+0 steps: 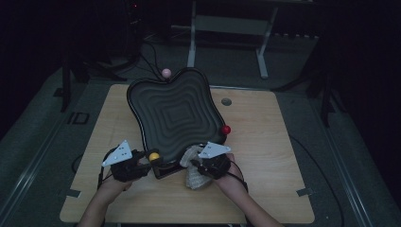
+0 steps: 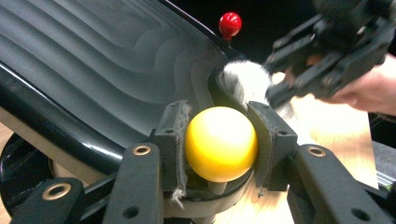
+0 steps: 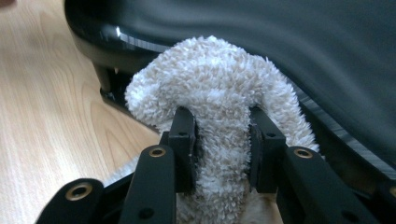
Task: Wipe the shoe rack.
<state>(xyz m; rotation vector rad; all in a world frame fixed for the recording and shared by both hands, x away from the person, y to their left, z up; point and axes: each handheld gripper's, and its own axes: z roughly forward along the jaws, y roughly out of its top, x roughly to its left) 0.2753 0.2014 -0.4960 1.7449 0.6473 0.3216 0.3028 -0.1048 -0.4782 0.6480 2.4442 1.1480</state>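
Observation:
A black wavy tray (image 1: 172, 113) with ridged rings stands tilted on the wooden table (image 1: 265, 161); it has ball knobs at its corners. My left gripper (image 1: 150, 161) is shut on the yellow ball knob (image 1: 154, 156) at the tray's near left corner; in the left gripper view both pads press the yellow ball (image 2: 221, 143). My right gripper (image 1: 195, 163) is shut on a fluffy cream cloth (image 1: 195, 174), whose folded top (image 3: 219, 93) touches the tray's near rim (image 3: 107, 37). The cloth (image 2: 245, 81) and the right gripper (image 2: 322, 60) also appear in the left gripper view.
A red ball knob (image 1: 226, 129) sticks out at the tray's right corner, also seen as the red knob (image 2: 230, 22). A pink ball knob (image 1: 166, 73) sits at the far corner. A round grommet (image 1: 226, 101) is set in the table. A metal frame (image 1: 227, 28) stands behind.

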